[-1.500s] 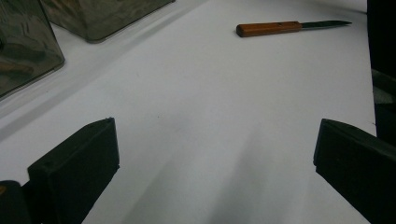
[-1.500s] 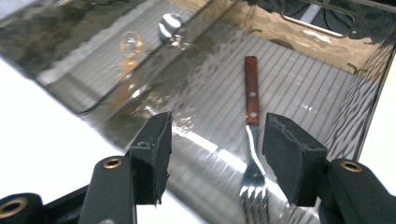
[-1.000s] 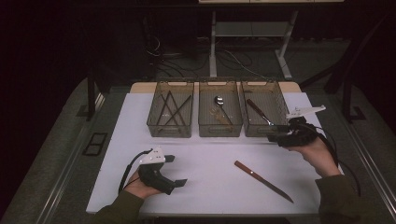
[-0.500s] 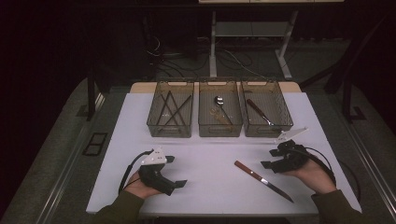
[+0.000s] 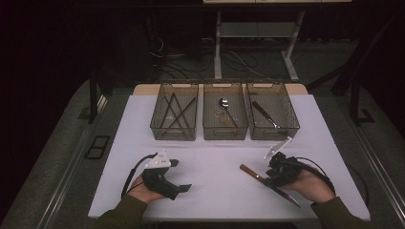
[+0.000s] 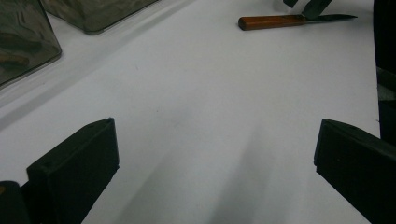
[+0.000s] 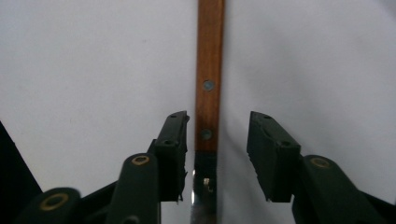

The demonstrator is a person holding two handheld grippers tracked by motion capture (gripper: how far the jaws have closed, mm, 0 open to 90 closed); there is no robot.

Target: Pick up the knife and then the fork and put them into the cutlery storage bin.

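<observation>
The knife is lying flat on the white table, and it's sitting right between the jaws of the right gripper, with the joint where the wooden handle meets the blade about level with the pads. The jaws have just been closing in on it, but there's a gap on the far side, so nothing is clamping yet; the near pad is looking almost in contact.

Handling-wise, I'm guessing it's light, stiff and thin. The blade is going to be slick and narrow, so the riveted wood handle is the better spot to grab, squeezing across its flat sides. Since it's lying so low, the pads probably need to be scraping the table to get under its edges.

Further out from those jaws, the left gripper is resting on the table with its jaws spread wide, nothing in them. Beyond both, three clear bins are sitting in a row, holding other utensils.
</observation>
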